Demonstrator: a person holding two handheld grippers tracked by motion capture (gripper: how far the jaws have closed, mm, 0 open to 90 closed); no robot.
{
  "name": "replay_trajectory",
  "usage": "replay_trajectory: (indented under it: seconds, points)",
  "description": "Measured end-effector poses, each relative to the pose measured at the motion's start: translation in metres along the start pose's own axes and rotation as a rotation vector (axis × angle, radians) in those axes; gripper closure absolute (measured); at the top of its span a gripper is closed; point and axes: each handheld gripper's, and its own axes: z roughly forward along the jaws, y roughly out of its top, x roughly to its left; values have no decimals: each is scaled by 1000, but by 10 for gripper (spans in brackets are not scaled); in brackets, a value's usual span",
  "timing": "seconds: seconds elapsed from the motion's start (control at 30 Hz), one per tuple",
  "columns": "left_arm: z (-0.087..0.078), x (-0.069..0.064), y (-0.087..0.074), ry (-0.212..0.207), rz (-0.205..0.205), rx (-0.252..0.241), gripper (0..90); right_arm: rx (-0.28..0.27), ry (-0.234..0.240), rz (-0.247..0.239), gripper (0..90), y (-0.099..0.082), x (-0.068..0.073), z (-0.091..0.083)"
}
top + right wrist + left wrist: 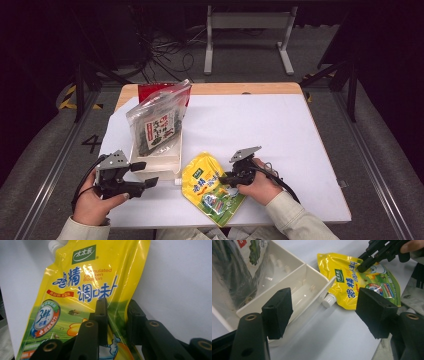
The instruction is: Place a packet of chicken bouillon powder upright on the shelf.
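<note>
Bright table – dark surroundings – glare on yellow pouch (100, 272).

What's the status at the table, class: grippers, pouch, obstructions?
Right gripper fingers pinching the yellow pouch's edge. Left gripper open, waiting by the white tray. Pouch flat on the table, cap beside the tray's corner. Nothing blocking.

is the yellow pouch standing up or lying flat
Lying flat. The yellow pouch rests label-up on the white table, its cap sideways beside the tray.
</note>
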Motion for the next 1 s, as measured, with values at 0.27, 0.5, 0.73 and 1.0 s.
replay_trajectory:
  seconds: [0.27, 0.5, 0.73, 1.0]
  points:
    - [3, -2, 1, -9, 16, -11, 298, -7, 3, 13, 844, 3, 5, -12]
    - [5, -5, 3, -25, 23, -23, 291, -42, 13, 45, 851, 2, 5, -27]
    - [10, -7, 6, -43, 18, -29, 300, -111, 17, 43, 860, 4, 10, -48]
    - [10, -4, 5, -102, 19, -102, 430, -232, -21, 23, 870, 8, 16, -77]
